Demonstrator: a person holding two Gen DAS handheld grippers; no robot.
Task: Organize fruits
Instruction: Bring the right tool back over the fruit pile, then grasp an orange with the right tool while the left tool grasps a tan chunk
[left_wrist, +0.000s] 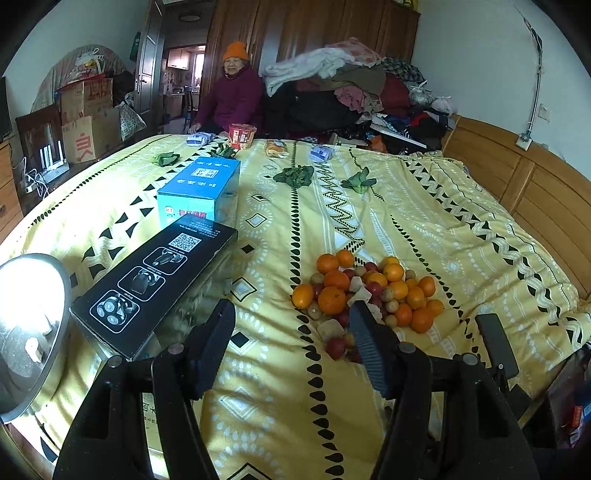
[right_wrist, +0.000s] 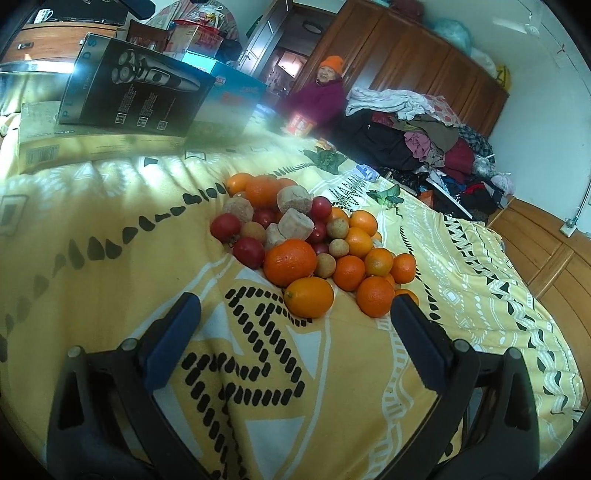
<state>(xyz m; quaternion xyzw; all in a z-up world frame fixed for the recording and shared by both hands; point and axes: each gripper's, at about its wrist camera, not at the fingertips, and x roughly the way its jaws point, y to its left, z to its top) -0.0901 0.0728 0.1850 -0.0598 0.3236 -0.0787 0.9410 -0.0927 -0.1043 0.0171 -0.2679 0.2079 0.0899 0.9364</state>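
A pile of fruit (left_wrist: 369, 291) lies on the yellow patterned bedspread (left_wrist: 424, 221): oranges, small red fruits, small brown round fruits and pale brown chunks. In the right wrist view the pile (right_wrist: 306, 236) is close ahead, with a large orange (right_wrist: 290, 262) and an oval orange (right_wrist: 309, 297) at the front. My left gripper (left_wrist: 291, 321) is open and empty, just short of the pile and to its left. My right gripper (right_wrist: 295, 314) is open and empty, its jaws standing either side of the oval orange's near edge.
A black shaver box (left_wrist: 155, 280) and a blue box (left_wrist: 199, 188) lie left of the fruit. A round metal lid (left_wrist: 29, 332) is at far left. Leafy greens (left_wrist: 295, 175), snack packs and a person (left_wrist: 232, 92) are at the far end, beside piled clothes (left_wrist: 351, 85).
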